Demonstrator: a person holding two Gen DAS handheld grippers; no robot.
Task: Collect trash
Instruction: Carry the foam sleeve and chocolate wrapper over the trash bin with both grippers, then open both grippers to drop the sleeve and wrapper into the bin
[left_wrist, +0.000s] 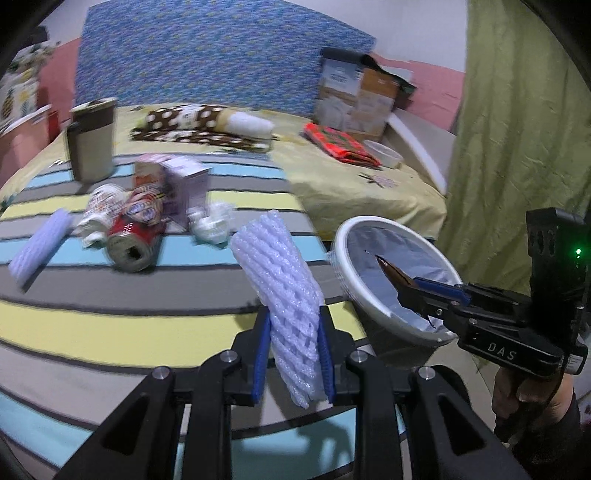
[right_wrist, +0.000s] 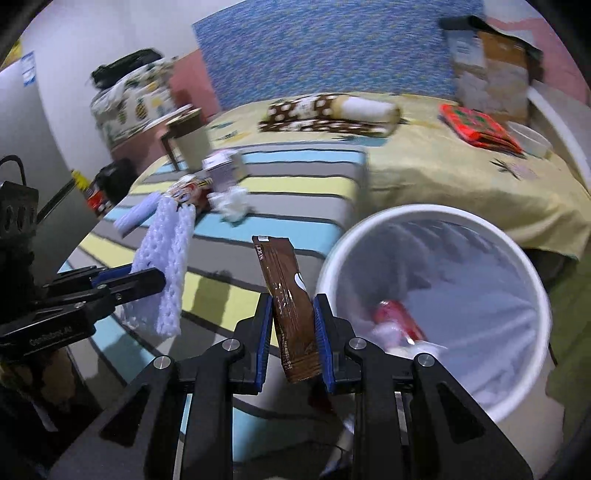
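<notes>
Left wrist view: our left gripper (left_wrist: 293, 347) is clamped on a white foam net sleeve (left_wrist: 284, 291), which stands tilted between the blue pads above the striped cloth (left_wrist: 110, 325). To its right sits the white bin (left_wrist: 391, 280) with a pale liner, its rim just beside the edge of the cloth. Our right gripper (left_wrist: 384, 267) reaches over the bin's opening, pinching a brown wrapper (left_wrist: 388, 269) at the tip. Farther back on the stripes lie more trash: a second foam sleeve (left_wrist: 40, 243), a red-and-white can (left_wrist: 136, 232) on its side, a crumpled tissue (left_wrist: 210, 221), a small purple box (left_wrist: 184, 188) and a tall paper cup (left_wrist: 92, 140).

Right wrist view: our right gripper (right_wrist: 293, 325) grips the brown wrapper (right_wrist: 288, 306) upright between its pads, just left of the bin (right_wrist: 532, 280). Inside the bin we see a red can (right_wrist: 399, 321) and some white scraps. At the left, our left gripper (right_wrist: 147, 280) holds the foam net sleeve (right_wrist: 162, 266) over the cloth (right_wrist: 280, 192). The crumpled tissue (right_wrist: 232, 203) lies behind it.
</notes>
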